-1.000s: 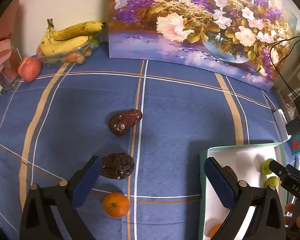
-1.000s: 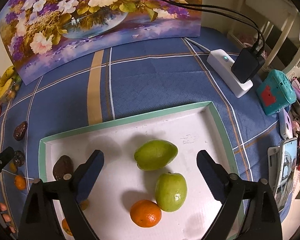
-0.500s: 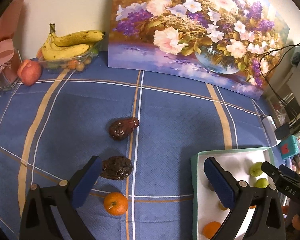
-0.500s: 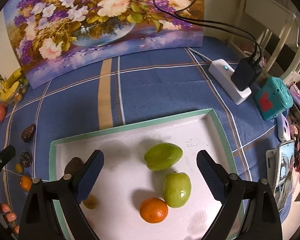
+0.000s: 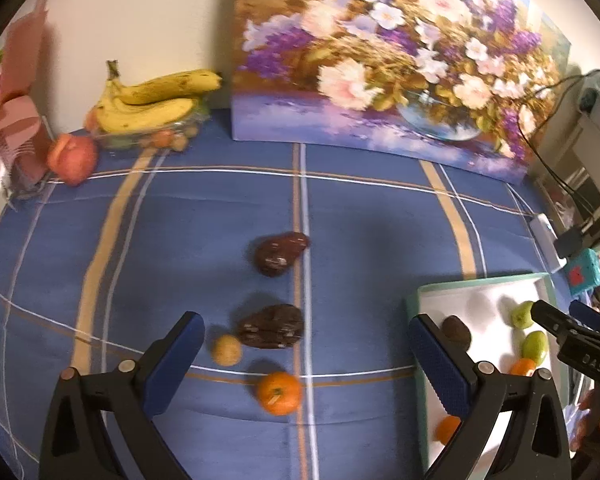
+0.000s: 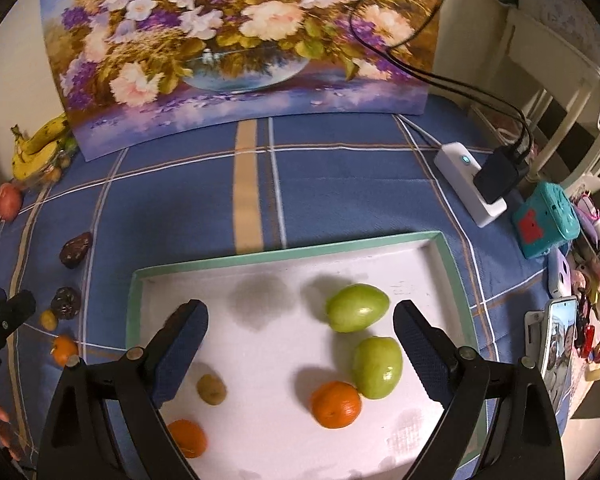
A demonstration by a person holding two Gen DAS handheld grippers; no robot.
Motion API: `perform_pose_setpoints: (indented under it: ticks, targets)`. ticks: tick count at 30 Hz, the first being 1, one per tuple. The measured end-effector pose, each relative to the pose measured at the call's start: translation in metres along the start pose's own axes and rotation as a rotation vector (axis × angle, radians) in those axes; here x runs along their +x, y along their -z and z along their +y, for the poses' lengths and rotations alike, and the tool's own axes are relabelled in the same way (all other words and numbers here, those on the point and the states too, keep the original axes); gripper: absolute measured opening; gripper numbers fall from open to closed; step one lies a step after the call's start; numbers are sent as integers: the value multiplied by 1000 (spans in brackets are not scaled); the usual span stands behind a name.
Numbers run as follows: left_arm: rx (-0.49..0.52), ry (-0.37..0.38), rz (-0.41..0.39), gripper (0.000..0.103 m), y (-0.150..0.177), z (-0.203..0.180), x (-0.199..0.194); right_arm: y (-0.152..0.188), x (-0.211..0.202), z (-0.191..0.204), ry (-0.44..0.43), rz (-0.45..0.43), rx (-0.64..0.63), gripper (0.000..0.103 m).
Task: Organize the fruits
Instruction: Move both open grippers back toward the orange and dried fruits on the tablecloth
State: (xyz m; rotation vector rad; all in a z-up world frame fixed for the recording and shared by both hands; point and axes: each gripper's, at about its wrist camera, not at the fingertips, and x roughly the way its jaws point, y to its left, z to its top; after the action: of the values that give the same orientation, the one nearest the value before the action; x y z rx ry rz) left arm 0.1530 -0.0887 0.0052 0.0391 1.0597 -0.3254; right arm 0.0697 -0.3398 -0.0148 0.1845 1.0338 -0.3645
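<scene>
Sorting is partly complete: white green-rimmed tray (image 6: 236, 262) holds several fruits, four pieces including small orange tangerine (image 5: 279, 393) remain on blue checked tablecloth (image 5: 180, 240), while left gripper (image 5: 306, 354) and right gripper (image 6: 300, 338) hover spread wide, empty.

Three oranges (image 6: 335, 404), two green fruits (image 6: 357, 307), three avocados (image 5: 271, 326).
</scene>
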Motion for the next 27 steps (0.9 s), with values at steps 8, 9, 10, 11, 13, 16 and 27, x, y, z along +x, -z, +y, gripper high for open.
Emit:
perform_pose_setpoints:
  ticks: [8, 9, 10, 11, 13, 16, 27]
  targets:
    - [-101, -54, -37, 103, -5, 50, -19, -2, -8, 30, -74, -19, 7, 94]
    - [-115, -60, -41, 103, -5, 55, -20, -3, -8, 35, -82, -18, 4, 94]
    - [-130, -69, -46, 103, -5, 62, -22, -2, -8, 39, -85, -17, 1, 94]
    - [-151, -82, -53, 103, -5, 71, -26, -2, -8, 44, -87, -18, -3, 94]
    - [-177, -102, -63, 103, -4, 84, -31, -2, -8, 55, -97, -20, -9, 94]
    - [-213, -125, -77, 103, -3, 101, -38, -3, -8, 66, -127, -22, -8, 94]
    - [-268, -130, -67, 103, 3, 130, -44, 1, -4, 122, -221, 2, -58, 94]
